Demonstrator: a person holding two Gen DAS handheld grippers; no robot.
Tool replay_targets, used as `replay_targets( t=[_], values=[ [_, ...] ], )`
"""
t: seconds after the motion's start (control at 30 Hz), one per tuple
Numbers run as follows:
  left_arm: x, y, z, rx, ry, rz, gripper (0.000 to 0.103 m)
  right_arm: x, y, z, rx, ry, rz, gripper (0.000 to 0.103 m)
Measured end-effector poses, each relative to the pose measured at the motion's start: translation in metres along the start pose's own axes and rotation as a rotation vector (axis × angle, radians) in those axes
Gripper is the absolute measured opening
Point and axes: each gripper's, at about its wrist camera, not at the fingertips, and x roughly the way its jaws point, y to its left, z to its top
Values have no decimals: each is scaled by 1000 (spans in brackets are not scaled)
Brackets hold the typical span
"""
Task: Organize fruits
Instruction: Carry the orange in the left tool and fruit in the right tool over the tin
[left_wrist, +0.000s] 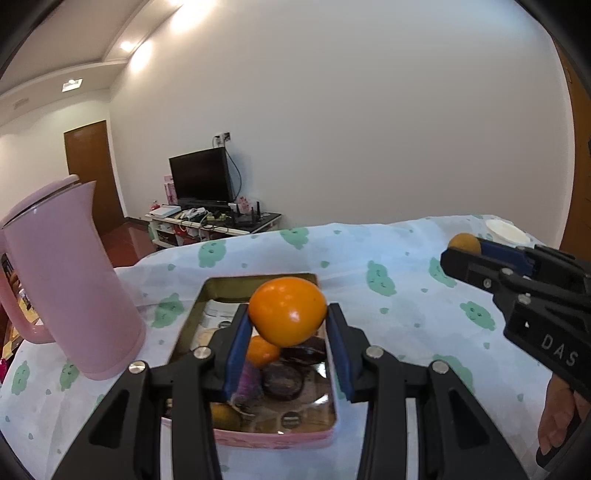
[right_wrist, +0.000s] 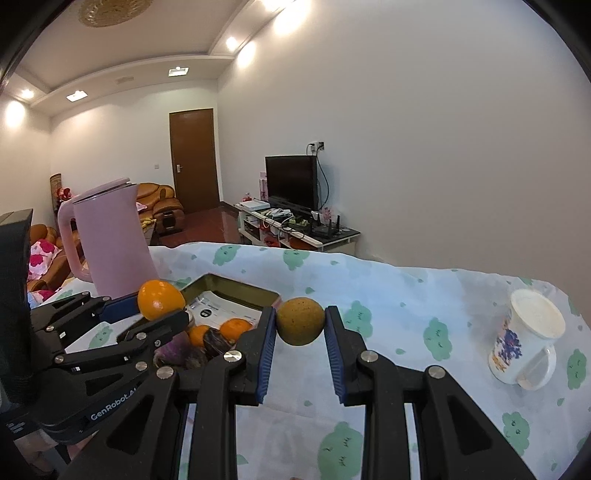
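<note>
Presently the left gripper (left_wrist: 288, 325) is clamped on a bright orange (left_wrist: 287, 311), blue pads pressing both sides, held in the air above the open tin box (left_wrist: 192, 317). Tin box sits on the cloud-print tablecloth (left_wrist: 388, 314), just beside the pink kettle (left_wrist: 70, 280). Inside the tin: two small tangerines (right_wrist: 236, 328), a purple sweet potato (right_wrist: 173, 347), dark round fruits, and a printed leaflet (right_wrist: 218, 310) at the far end.

Right gripper (right_wrist: 300, 323) grips a dull yellow-brown round fruit (right_wrist: 300, 321) between its pads, raised over the tablecloth to the right of the tin. A patterned mug (right_wrist: 524, 343) with white contents stands well apart, near the right table edge.
</note>
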Motion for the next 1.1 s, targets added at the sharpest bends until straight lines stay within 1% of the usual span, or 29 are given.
replay_targets(
  t=[0.2, 0.3, 0.4, 0.67, 0.83, 1.1],
  values=[
    [2, 17, 0, -31, -12, 25, 42, 7, 17, 5, -26, -6, 19, 28],
    [1, 23, 1, -27, -25, 56, 42, 11, 25, 8, -38, -8, 28, 28],
    [1, 31, 1, -40, -27, 65, 42, 15, 31, 11, -43, -14, 38, 28],
    [2, 51, -3, -62, -27, 121, 42, 23, 47, 14, -45, -30, 67, 28],
    [3, 60, -5, -80, -22, 129, 42, 27, 52, 15, -44, -34, 78, 28],
    [-3, 61, -8, -43, -24, 141, 42, 30, 58, 18, -39, -48, 99, 28]
  ],
)
